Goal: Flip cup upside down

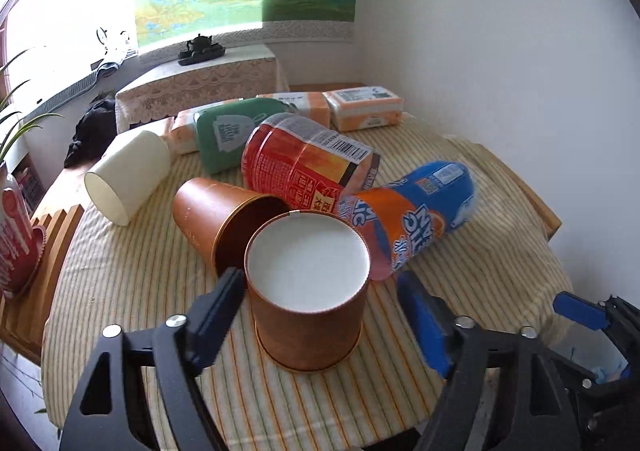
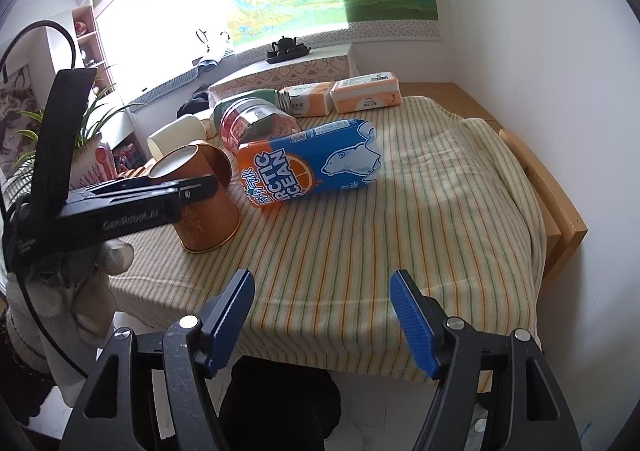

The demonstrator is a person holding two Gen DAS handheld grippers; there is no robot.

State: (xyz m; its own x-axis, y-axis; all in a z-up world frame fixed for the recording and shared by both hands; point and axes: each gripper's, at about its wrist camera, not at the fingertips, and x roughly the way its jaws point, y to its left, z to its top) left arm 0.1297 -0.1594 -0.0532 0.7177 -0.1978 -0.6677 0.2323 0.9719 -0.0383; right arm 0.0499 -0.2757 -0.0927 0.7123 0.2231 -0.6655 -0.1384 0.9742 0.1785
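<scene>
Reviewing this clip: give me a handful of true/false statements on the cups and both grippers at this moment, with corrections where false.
1. The copper cup between the left gripper fingers stands with its white base up. True.
2. The left gripper is clamped shut on that cup. False: its jaws are spread, with a visible gap on the right side.
3. A second copper cup lies on its side just behind it. True.
4. The cream cup stands upright. False: it lies on its side, mouth toward the camera.
5. The right gripper holds the Arctic Ocean bottle. False: it is open and empty, near the table edge.
</scene>
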